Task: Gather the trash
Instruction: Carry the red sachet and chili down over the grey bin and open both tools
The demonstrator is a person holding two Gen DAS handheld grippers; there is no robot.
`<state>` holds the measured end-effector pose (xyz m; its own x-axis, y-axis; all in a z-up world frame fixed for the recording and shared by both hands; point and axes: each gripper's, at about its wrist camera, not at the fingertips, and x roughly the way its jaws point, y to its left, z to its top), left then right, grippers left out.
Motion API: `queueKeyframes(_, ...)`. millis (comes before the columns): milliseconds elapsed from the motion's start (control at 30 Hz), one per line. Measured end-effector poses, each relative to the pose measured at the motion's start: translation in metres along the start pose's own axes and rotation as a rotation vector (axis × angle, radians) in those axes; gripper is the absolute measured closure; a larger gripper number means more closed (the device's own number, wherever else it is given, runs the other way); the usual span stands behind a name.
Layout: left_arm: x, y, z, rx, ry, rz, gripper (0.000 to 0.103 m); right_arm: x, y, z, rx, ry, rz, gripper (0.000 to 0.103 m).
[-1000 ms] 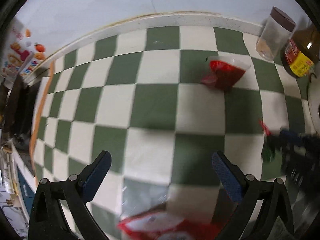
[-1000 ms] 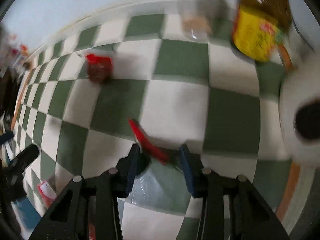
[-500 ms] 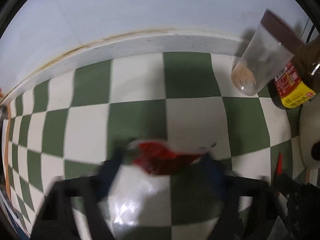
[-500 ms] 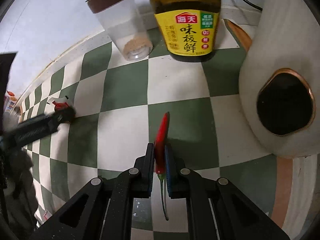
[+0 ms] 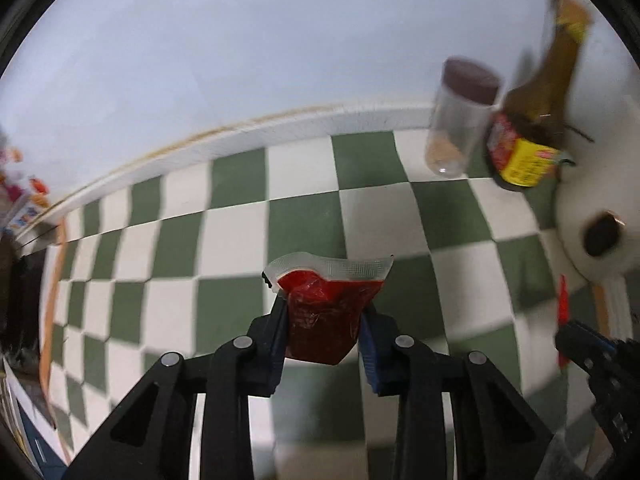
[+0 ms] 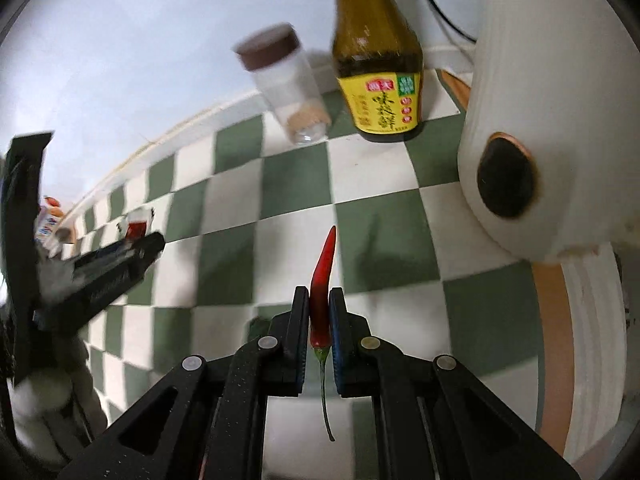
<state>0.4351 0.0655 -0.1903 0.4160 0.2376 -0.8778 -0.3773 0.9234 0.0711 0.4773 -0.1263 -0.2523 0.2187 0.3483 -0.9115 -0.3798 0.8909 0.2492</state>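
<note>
The left gripper (image 5: 324,320) pinches a red sauce packet (image 5: 326,312), held above the checkered surface (image 5: 240,232). The right gripper (image 6: 319,316) clamps a red chili pepper (image 6: 322,276), tip forward. By the wall, a clear jar (image 6: 286,88) holds a little tan powder, just beside a brown sauce bottle (image 6: 376,60) of dark liquid.

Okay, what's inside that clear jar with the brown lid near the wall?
The clear plastic jar with the brown lid holds only a shallow layer of tan, grainy powder at the bottom; the rest looks empty. The pictures are blurred there, so what the powder is cannot be told.
</note>
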Motion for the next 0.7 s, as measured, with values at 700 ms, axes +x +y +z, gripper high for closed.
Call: queueKeyframes(700, -0.208, 0.103, -0.296, -0.080, 0.130, -0.156, 0.075, -0.197, 0.117, -0.316, 0.066, -0.150, 0.100, 0.093)
